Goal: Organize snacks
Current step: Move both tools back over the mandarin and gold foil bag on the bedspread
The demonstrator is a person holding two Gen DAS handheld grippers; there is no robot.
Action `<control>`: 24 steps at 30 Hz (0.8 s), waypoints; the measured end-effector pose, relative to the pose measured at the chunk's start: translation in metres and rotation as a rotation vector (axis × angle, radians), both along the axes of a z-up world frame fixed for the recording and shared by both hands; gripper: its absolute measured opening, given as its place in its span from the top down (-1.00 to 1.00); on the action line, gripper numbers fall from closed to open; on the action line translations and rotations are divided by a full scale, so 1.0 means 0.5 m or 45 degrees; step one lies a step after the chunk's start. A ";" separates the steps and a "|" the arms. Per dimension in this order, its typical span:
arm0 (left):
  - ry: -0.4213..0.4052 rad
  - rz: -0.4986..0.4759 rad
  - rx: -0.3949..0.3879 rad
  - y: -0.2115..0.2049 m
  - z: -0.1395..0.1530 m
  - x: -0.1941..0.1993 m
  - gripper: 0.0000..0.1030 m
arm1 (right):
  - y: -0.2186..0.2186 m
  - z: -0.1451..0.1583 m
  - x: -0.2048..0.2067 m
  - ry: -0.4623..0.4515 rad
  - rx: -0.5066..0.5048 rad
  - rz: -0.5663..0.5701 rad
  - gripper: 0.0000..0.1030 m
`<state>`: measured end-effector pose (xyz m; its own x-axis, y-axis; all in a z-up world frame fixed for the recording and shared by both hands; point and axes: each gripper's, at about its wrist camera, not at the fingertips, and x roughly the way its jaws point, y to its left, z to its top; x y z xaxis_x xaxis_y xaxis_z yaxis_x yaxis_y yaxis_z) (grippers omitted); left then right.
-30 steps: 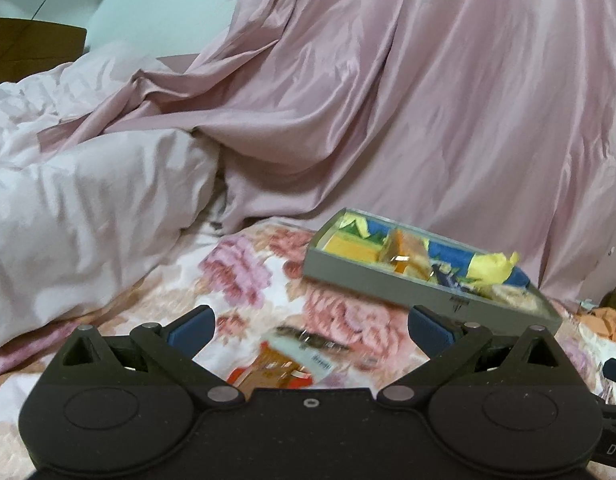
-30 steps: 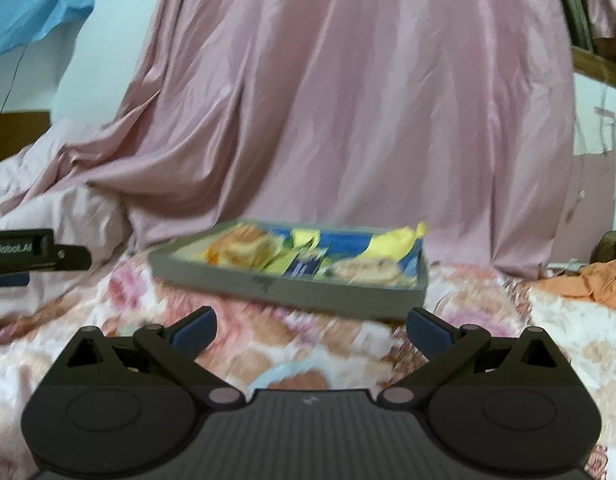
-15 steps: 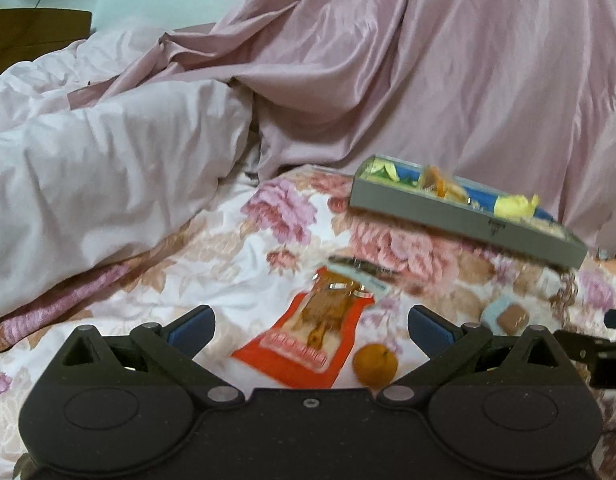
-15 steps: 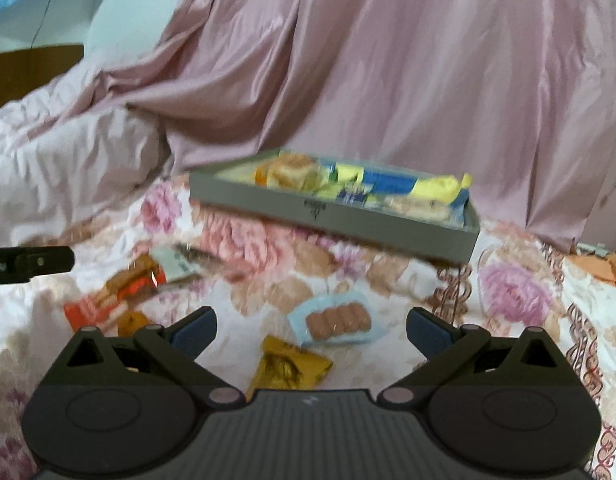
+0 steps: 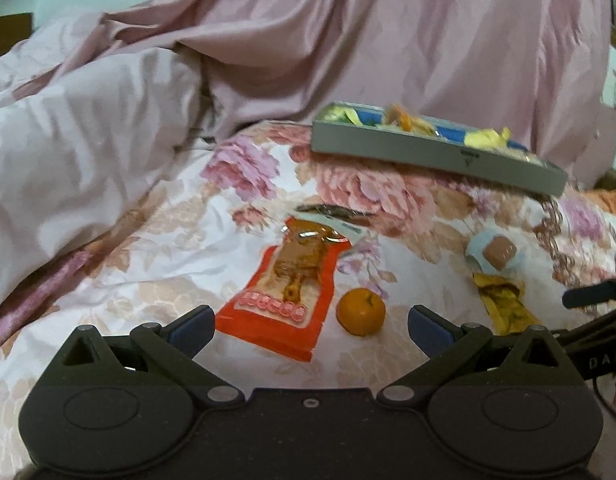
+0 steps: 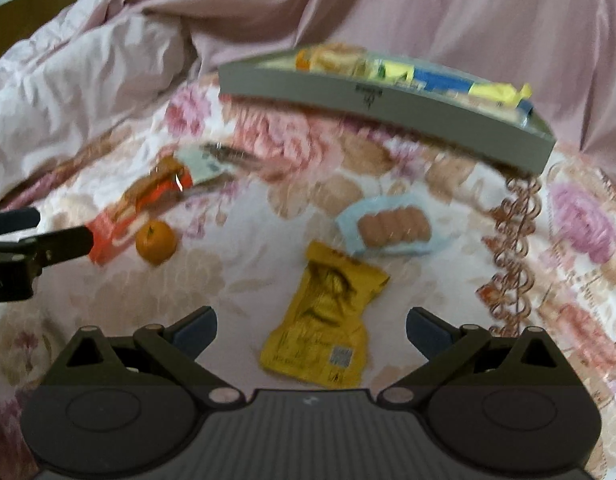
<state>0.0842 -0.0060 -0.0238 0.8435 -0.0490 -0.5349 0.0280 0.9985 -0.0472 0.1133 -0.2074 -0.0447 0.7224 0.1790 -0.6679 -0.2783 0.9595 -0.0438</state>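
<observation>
Tray: the grey tray (image 5: 436, 158) is sitting at the far side of the floral bedspread (image 5: 180, 256), against the pink drape (image 5: 428, 32); it is already holding several wrapped snacks, yellow, blue and orange ones showing above its rim.
Done so far: judging from that filling, part of the sorting is looking finished.
Still loose: five items are lying on the bedspread, well apart from the tray.
Red packet: the red packet (image 5: 286, 292) is lying flat just ahead of the left gripper (image 5: 310, 324), its far end overlapping a pale packet (image 6: 202, 164) with a dark end.
Orange: the orange (image 5: 361, 312) is resting just beside the red packet's near right corner.
Yellow packet: the yellow packet (image 6: 324, 320) is lying directly ahead of the right gripper (image 6: 310, 326), between its open fingers in the view.
Blue pack: the blue pack (image 6: 390, 229) of round brown biscuits is sitting just beyond the yellow packet, between it and the tray.
Left jaws: spread wide, gripping nothing.
Right jaws: spread wide, gripping nothing.
Progress: I am judging the task as partway through, with every loose item still needing a trip to the tray.
Likely next: the yellow packet is looking like the right gripper's nearest pick, the red packet or orange the left's.
</observation>
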 end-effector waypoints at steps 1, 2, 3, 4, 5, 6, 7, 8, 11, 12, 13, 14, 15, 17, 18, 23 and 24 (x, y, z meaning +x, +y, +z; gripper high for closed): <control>0.009 -0.016 0.014 -0.002 -0.001 0.004 -0.99 | 0.001 -0.003 0.002 0.013 -0.003 0.003 -1.00; 0.015 -0.032 0.024 -0.004 -0.003 0.008 -0.99 | 0.001 -0.005 0.004 0.023 -0.004 0.005 -1.00; 0.023 -0.052 0.032 -0.006 -0.004 0.012 -0.99 | 0.002 -0.006 0.005 0.032 -0.004 0.006 -1.00; 0.033 -0.080 0.040 -0.009 -0.005 0.017 -0.99 | 0.001 -0.009 0.007 0.042 -0.005 0.006 -1.00; 0.043 -0.112 0.054 -0.013 -0.007 0.023 -0.99 | 0.001 -0.012 0.009 0.056 -0.006 0.006 -1.00; 0.048 -0.138 0.068 -0.017 -0.007 0.026 -0.99 | 0.001 -0.014 0.012 0.066 -0.006 0.006 -1.00; 0.050 -0.170 0.086 -0.021 -0.008 0.030 -0.99 | 0.001 -0.017 0.014 0.077 -0.008 0.004 -1.00; 0.051 -0.200 0.101 -0.025 -0.009 0.032 -0.99 | 0.001 -0.019 0.016 0.089 -0.012 0.000 -1.00; 0.044 -0.268 0.148 -0.035 -0.015 0.034 -0.99 | 0.002 -0.026 0.023 0.117 -0.021 -0.010 -0.99; 0.042 -0.276 0.156 -0.036 -0.018 0.033 -0.99 | 0.002 -0.028 0.025 0.125 -0.024 -0.013 -0.99; 0.046 -0.282 0.154 -0.036 -0.020 0.034 -0.99 | 0.003 -0.031 0.027 0.135 -0.026 -0.014 -0.99; 0.053 -0.287 0.144 -0.034 -0.020 0.036 -0.99 | 0.004 -0.033 0.029 0.144 -0.028 -0.012 -0.99; 0.055 -0.291 0.127 -0.031 -0.021 0.037 -0.99 | 0.006 -0.035 0.031 0.151 -0.030 -0.011 -0.99; 0.061 -0.294 0.105 -0.025 -0.020 0.039 -0.99 | 0.009 -0.038 0.033 0.155 -0.040 -0.010 -0.99; 0.068 -0.299 0.099 -0.022 -0.021 0.040 -0.99 | 0.011 -0.038 0.034 0.156 -0.043 -0.008 -0.99; 0.103 -0.344 0.111 -0.030 -0.025 0.043 -0.99 | 0.011 -0.039 0.036 0.157 -0.041 -0.010 -0.99; 0.104 -0.353 0.117 -0.033 -0.025 0.043 -0.99 | 0.011 -0.040 0.037 0.157 -0.039 -0.011 -0.99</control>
<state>0.1059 -0.0224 -0.0366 0.7588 -0.2198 -0.6131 0.3003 0.9534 0.0299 0.1318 -0.2018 -0.0646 0.6357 0.1512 -0.7570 -0.2754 0.9605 -0.0394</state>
